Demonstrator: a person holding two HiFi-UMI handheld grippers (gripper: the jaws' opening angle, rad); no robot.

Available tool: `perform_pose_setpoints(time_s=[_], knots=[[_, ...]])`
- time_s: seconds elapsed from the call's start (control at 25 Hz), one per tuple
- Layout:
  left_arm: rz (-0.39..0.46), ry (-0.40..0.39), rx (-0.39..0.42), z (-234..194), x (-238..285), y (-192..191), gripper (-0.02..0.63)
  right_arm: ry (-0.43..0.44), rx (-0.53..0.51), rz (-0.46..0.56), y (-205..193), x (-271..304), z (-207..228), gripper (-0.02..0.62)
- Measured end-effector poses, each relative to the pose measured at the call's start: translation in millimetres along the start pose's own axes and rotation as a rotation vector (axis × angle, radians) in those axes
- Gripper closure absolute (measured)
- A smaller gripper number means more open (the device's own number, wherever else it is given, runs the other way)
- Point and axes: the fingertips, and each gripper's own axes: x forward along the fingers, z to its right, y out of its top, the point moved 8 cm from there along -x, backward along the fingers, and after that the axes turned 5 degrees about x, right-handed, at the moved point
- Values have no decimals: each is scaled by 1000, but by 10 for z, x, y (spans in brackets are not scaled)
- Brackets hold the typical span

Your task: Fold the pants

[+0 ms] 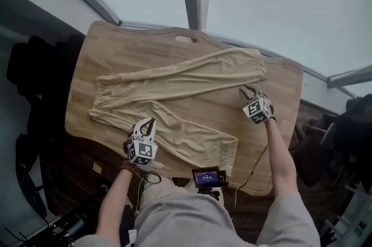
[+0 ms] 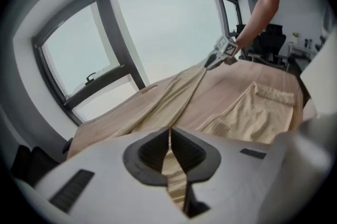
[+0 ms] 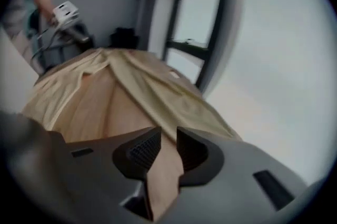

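On the wooden tabletop (image 1: 119, 45), a pair of tan pants (image 1: 174, 80) lies flat and spread open. The waist sits toward the tabletop's left edge. One leg runs along the far edge toward the far right corner. The other slants toward the near edge and ends at a cuff close to the near right corner. Bare wood shows in the wedge between the two legs.

The person's left gripper (image 1: 149, 124) hangs over the near leg, just in from the near edge and roughly at the leg's middle. In the left gripper view its jaws are closed together at the tips (image 2: 169, 133). Only a thin sliver of tan surface shows lower down between them, and no cloth can be made out in the grip.

The right gripper (image 1: 251, 90) is just beside the cuff of the far leg, toward the right edge. In the right gripper view its jaws stand apart (image 3: 168, 139), with tan wood visible through the gap and the cloth lying just ahead, not pinched.

A small device with a lit screen (image 1: 206, 176) sits at the near edge, close to the person's body.
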Motion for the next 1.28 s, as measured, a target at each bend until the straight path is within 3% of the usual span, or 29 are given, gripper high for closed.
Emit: perform_pose_setpoints(time_s=[0.04,0.12,0.2,0.28,0.4,0.44,0.56,0.68,0.72,0.76,0.88,1.0,1.12,1.28], knots=[[-28,0,34,-128,109,-127,591,59,-145,-23,41,95,-216,492],[-86,-11,95,-360,321,-386,591,103,-284,-70,105,247,-454,476],[-127,-19,127,-579,479,-611,591,100,-295,-101,190,355,-487,463],[-142,-20,110,-786,568,-802,588,112,-300,-141,258,457,-456,435],[-111,-45,5,-1057,632,-1006,554,179,-265,-215,283,559,-411,433],[-94,-69,-34,-1128,655,-1056,542,209,-245,-245,275,554,-410,460],[-127,-197,-95,-1199,740,-1271,529,271,-242,-345,226,482,-477,571],[-223,-407,-139,-1022,734,-1561,529,339,-199,-404,134,335,-671,588],[-217,-433,-129,-960,665,-1616,531,358,-189,-405,127,269,-751,585],[-183,-411,-107,-952,569,-1637,535,352,-201,-381,170,230,-816,583],[-36,-200,-91,-1249,388,-1580,543,229,-220,-230,537,404,-818,535],[-17,-46,-130,-1587,498,-1576,543,117,-52,-170,815,732,-695,531],[-117,-43,-160,-1791,693,-1727,543,112,101,-244,788,945,-723,532],[-199,-157,-143,-1693,607,-2107,571,147,150,-304,583,701,-1024,568]])
